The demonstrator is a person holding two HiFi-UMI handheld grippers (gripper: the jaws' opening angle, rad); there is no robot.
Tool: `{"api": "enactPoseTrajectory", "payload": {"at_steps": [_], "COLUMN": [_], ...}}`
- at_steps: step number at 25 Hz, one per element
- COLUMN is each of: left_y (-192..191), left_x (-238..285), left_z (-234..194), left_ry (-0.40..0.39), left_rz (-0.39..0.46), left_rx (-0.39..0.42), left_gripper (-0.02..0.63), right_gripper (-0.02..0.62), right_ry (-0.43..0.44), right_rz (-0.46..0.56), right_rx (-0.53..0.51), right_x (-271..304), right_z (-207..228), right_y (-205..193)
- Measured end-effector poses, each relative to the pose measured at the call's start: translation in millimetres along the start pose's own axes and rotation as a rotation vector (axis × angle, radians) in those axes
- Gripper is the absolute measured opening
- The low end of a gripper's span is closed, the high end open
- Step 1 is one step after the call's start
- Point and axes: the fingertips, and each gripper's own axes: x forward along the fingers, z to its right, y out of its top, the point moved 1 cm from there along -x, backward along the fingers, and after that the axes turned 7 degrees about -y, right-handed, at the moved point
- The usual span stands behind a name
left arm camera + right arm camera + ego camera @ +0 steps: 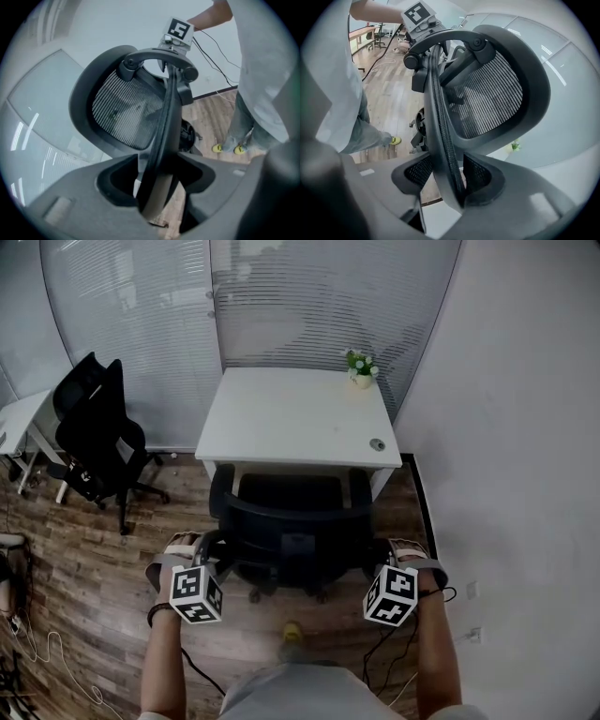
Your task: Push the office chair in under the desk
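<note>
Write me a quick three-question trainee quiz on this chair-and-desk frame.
1. True or false: the office chair sits fully under the desk.
2. What stands on the desk's far right corner? A) mug B) potted plant C) laptop
3. What lies between the jaws of the left gripper and the right gripper?
Key: 1. False: its seat shows in front of the desk. 2. B. 3. The side edges of the backrest, one in each.

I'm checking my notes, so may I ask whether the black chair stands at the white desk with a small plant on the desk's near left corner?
Not quite: the plant stands on the far right corner of the desk, as the head view shows. The black chair does stand at the white desk.
</note>
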Motion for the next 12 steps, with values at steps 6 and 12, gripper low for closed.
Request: {"api": "enactPoseTrajectory", "payload": {"at_steps": [6,12], "left_y": [-1.3,0.6], "left_x": [4.5,10.5], "left_z": [-2.4,-11.8], "left_ry": [0.029,0.045], "left_rz": [-0.019,-0.036], "left_rx": [0.005,-0.002], "left_gripper": [0.238,0.238], "right_gripper": [0.201,0.201], "right_ry": [-0.022,-0.031], "right_rz": [0.019,0.037], "right_rx": [-0.011,-0.020], "right_x": [3.6,8.4], "right_z": [3.3,12.9], "right_y": [0.0,-1.3]}}
